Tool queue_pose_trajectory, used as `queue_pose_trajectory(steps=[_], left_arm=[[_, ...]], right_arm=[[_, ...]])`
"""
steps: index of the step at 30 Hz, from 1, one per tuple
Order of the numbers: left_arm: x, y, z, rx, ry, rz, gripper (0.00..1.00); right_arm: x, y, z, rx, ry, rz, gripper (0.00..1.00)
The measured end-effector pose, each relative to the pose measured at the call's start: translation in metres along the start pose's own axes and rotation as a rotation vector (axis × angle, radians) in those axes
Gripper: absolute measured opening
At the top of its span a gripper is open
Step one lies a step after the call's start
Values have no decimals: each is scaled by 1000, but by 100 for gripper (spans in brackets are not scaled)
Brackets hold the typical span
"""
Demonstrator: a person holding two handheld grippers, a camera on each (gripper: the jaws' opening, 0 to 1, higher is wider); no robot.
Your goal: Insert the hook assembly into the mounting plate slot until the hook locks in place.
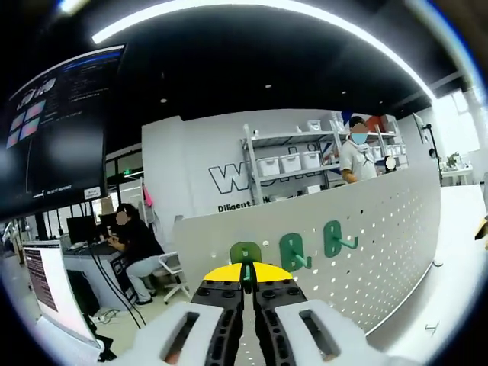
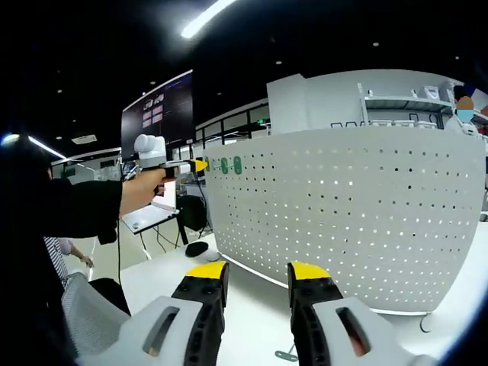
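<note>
**Green hook held at the top edge of the white pegboard**

In the left gripper view, the left hand-held gripper (image 1: 247, 288) rises from the bottom centre, its yellow-tipped jaws closed together on a green hook (image 1: 245, 256) whose rounded top stands just above the jaw tips. The hook sits at the upper edge of the white pegboard (image 1: 381, 229), which runs from centre frame off to the right. Two more green hooks are already on the board to the right of the held one: the nearer (image 1: 292, 251) just beside it, the farther (image 1: 334, 238) a little further along (each with a prong pointing out from the panel). The pegboard stands on a white tabletop (image 1: 457, 290) at lower right. A large dark monitor (image 1: 53, 122) hangs at upper left, a seated person (image 1: 137, 244) is at left centre, and a standing person (image 1: 354, 156) is by white shelves (image 1: 293, 156) beyond the board.

In the right gripper view, the right hand-held gripper (image 2: 255, 286) comes up from the bottom with its jaws apart and nothing between them, over the tabletop (image 2: 244, 305) in front of the pegboard (image 2: 358, 206). At left centre a hand (image 2: 141, 191) holds the left hand-held gripper (image 2: 200, 165) against the board's far upper corner, beside the two mounted hooks (image 2: 230, 165).
</note>
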State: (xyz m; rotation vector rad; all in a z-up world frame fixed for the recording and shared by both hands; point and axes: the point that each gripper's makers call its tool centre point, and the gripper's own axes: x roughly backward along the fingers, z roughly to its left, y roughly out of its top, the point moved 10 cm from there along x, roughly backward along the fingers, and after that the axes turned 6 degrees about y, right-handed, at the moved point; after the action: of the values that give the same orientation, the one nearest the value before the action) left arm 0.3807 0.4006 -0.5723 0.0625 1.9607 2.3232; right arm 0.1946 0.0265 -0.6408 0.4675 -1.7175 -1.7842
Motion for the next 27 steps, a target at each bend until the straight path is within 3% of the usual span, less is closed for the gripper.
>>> queue_pose_trajectory(steps=[17, 21, 23, 24, 27], left_arm=[[-16, -5, -1, 5, 9, 22, 3], [-18, -7, -3, -84, 19, 13, 3], [-19, -6, -4, -190, 26, 5, 3], [-19, -7, -5, -207, 29, 7, 3], [-17, -7, -5, -160, 27, 6, 4]], right_arm=[[-4, 0, -5, 2, -2, 16, 30], [-5, -2, -4, 5, 4, 22, 30], [-5, -2, -4, 3, 2, 26, 30], [-4, -3, -4, 2, 2, 26, 30], [-4, -3, -4, 3, 1, 26, 30]])
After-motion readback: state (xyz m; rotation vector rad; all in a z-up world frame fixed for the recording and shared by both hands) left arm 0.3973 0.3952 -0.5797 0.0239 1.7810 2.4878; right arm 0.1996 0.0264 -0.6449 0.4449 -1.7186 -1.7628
